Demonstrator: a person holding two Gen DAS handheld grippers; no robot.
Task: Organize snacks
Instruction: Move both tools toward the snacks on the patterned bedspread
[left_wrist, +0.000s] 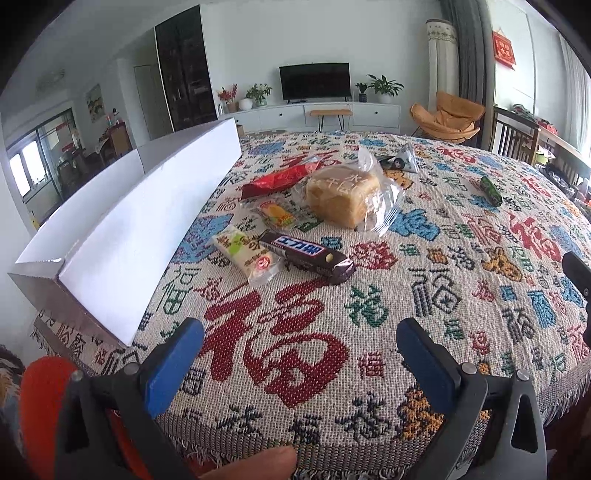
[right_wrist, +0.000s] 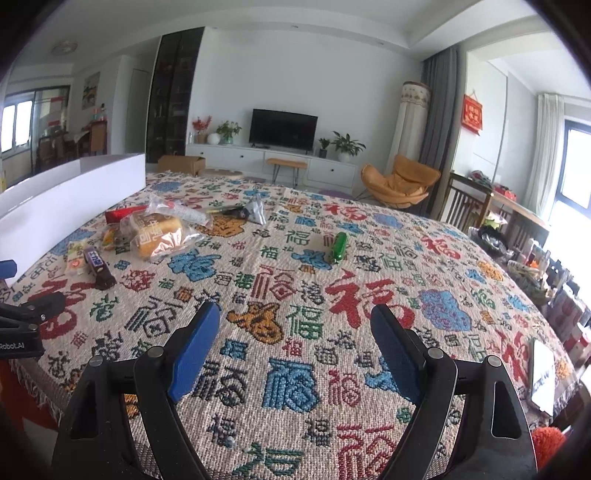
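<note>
Left wrist view: the left gripper (left_wrist: 300, 354) gapes wide, empty. Ahead of it lies the chocolate bar (left_wrist: 307, 257), stiff and slick-wrapped, best pinched across its middle; beyond, the bagged bread (left_wrist: 345, 197) looks soft, crushable.

Right wrist view: the right gripper (right_wrist: 291, 347) is spread wide, empty; the green packet (right_wrist: 338, 246) lies ahead, light.

Both wrist views look low across the patterned tablecloth (left_wrist: 424, 258) toward the television (right_wrist: 283, 126), sharing the snack pile (left_wrist: 295, 218).
</note>
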